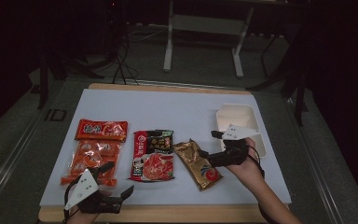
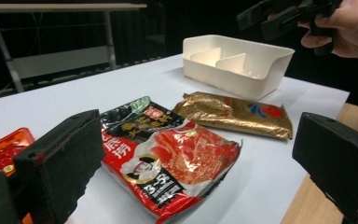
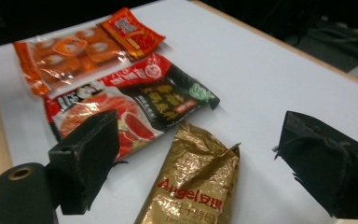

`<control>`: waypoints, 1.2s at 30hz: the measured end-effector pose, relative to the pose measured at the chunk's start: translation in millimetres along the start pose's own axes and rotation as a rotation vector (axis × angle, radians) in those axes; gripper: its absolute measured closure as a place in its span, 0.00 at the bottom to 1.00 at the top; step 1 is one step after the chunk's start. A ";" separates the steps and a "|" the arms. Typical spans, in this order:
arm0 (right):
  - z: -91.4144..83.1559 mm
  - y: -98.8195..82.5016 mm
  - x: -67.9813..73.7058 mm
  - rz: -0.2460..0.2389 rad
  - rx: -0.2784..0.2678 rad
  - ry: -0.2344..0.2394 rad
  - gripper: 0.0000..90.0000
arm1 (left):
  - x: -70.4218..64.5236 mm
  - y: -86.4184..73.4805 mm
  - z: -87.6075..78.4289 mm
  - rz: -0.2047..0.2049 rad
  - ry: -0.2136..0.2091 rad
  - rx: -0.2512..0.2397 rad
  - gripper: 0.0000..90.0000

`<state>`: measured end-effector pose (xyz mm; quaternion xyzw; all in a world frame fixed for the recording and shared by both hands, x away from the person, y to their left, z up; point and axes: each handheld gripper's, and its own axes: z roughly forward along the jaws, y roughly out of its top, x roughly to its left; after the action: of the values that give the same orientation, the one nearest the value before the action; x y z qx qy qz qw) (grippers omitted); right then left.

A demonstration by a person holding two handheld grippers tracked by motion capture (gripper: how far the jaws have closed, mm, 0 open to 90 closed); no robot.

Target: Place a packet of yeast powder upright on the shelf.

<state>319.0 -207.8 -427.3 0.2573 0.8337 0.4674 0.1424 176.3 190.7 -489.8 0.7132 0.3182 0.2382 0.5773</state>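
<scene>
Jaws wide above gold packet (image 3: 193,186)

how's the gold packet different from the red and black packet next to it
The gold packet is narrow and plain metallic gold with a small red mark; the red and black packet is wider, with a food picture and bold lettering. The gold packet lies slanted on the table and looks crumpled at its top, while the red and black packet lies nearly square to the table edge. Both lie flat on the white table top, untouched.

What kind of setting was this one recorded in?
Probably a dim lab or workshop, not a home: a white-topped table, metal bench legs on grey floor behind, cables, and food packets laid out in a row.
</scene>
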 end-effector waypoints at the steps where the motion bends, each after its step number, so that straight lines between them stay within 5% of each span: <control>1: 3.9 0.5 -1.3 0.011 0.011 -0.002 0.14 | 0.0 -0.3 0.5 -0.002 0.002 0.007 0.03; 16: 56.4 3.7 -15.1 0.090 0.126 -0.053 0.18 | 0.0 -2.2 2.9 -0.007 -0.002 0.032 0.03; 36: 119.1 -16.8 -31.4 0.181 0.325 -0.094 0.35 | -0.4 -3.3 4.0 0.004 -0.004 0.056 0.03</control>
<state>396.9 -148.6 -503.9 0.3726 0.8641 0.3249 0.0949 178.2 188.2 -493.8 0.7302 0.3221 0.2290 0.5574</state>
